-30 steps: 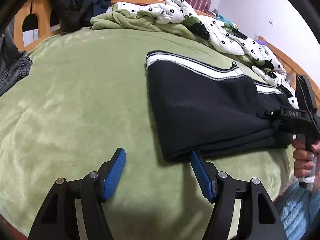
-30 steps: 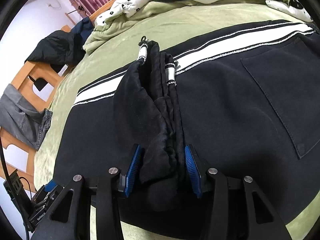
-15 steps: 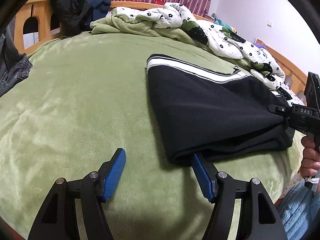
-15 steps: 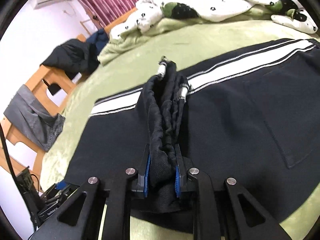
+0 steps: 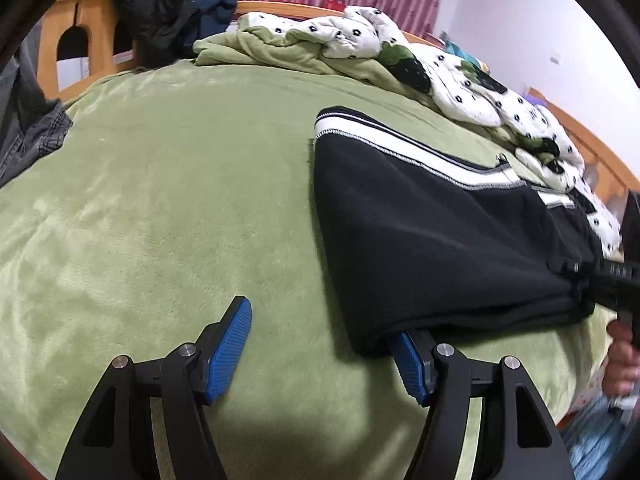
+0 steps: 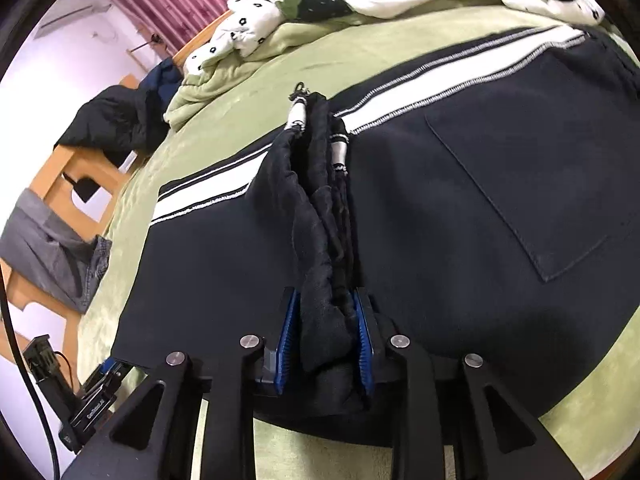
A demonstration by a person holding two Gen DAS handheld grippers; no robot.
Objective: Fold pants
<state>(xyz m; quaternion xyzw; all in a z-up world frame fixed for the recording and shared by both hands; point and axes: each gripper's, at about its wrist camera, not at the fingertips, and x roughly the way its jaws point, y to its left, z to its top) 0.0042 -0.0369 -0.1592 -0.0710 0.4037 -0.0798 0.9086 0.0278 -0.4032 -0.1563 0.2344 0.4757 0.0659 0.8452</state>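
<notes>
Black pants (image 5: 432,232) with a white side stripe lie folded on the green bed cover (image 5: 168,208). My left gripper (image 5: 320,344) is open at the folded near corner, its right finger (image 5: 408,354) tucked under the cloth edge and its left finger on the bare cover. My right gripper (image 6: 325,336) is shut on a bunched ridge of the pants' waistband (image 6: 320,216), where drawstring tips (image 6: 298,114) stick out. The pants (image 6: 480,208) show a back pocket. The right gripper also shows at the left wrist view's right edge (image 5: 612,276).
A rumpled white flowered quilt (image 5: 460,80) lies along the far side of the bed. Dark jackets (image 5: 160,12) hang on the wooden bed frame (image 5: 84,24). Grey jeans (image 6: 52,248) hang at the left side. The left gripper shows at the lower left of the right wrist view (image 6: 88,396).
My right gripper closed on the bunched waistband and lifted it a little. My left gripper's right finger slid further under the pants' corner.
</notes>
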